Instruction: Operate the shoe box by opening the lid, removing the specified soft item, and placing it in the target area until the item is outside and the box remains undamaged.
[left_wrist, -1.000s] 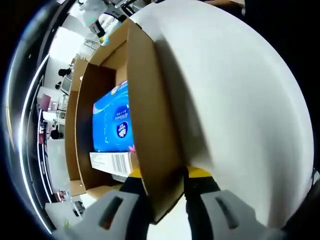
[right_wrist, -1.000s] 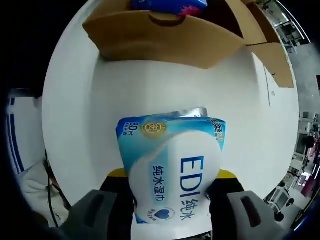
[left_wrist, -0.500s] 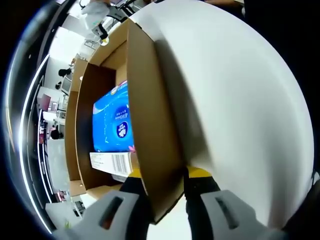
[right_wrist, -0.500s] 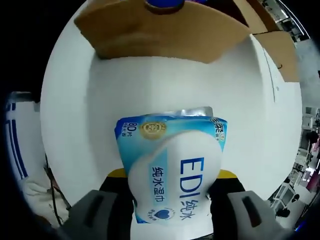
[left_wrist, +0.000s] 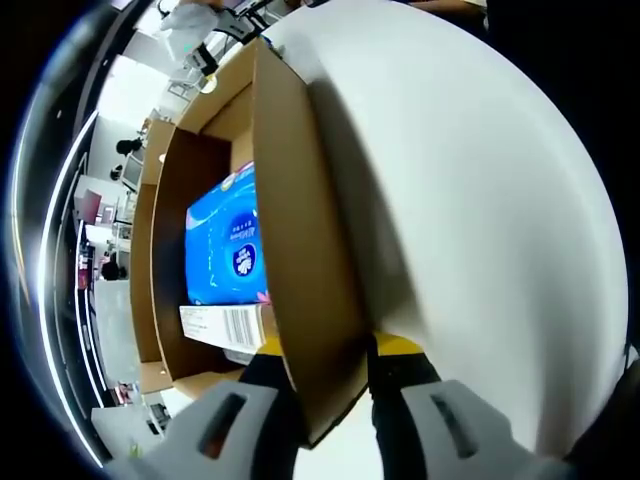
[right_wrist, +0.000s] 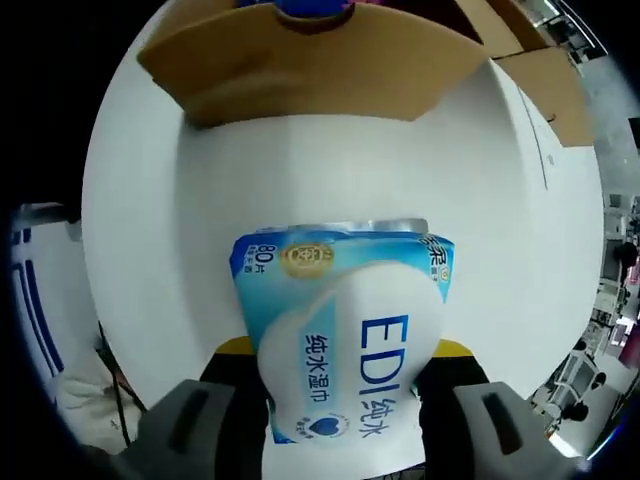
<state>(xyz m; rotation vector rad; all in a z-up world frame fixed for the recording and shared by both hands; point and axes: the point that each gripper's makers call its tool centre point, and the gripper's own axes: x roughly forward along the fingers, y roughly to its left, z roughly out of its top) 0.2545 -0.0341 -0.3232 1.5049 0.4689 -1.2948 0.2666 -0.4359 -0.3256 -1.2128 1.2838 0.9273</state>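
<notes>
We pinch the shoe box (left_wrist: 300, 300) wall at lower centre with the left gripper (left_wrist: 325, 400), steadying it; our right gripper (right_wrist: 345, 400) clamps the wipes pack (right_wrist: 345, 340) mid-frame, above the white table (right_wrist: 200, 200), ready for placing.

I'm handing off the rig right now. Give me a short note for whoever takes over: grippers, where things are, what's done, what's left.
Left gripper: shut on the cardboard box wall, steadying it; lid already open.
Right gripper: shut on the wet wipes pack, held outside the box over the white table.
A blue pack lies inside the box, beside a barcoded label.
Done: lid open, wipes out.
Left: set the wipes down on the table, release, then let go of the box wall gently.
</notes>
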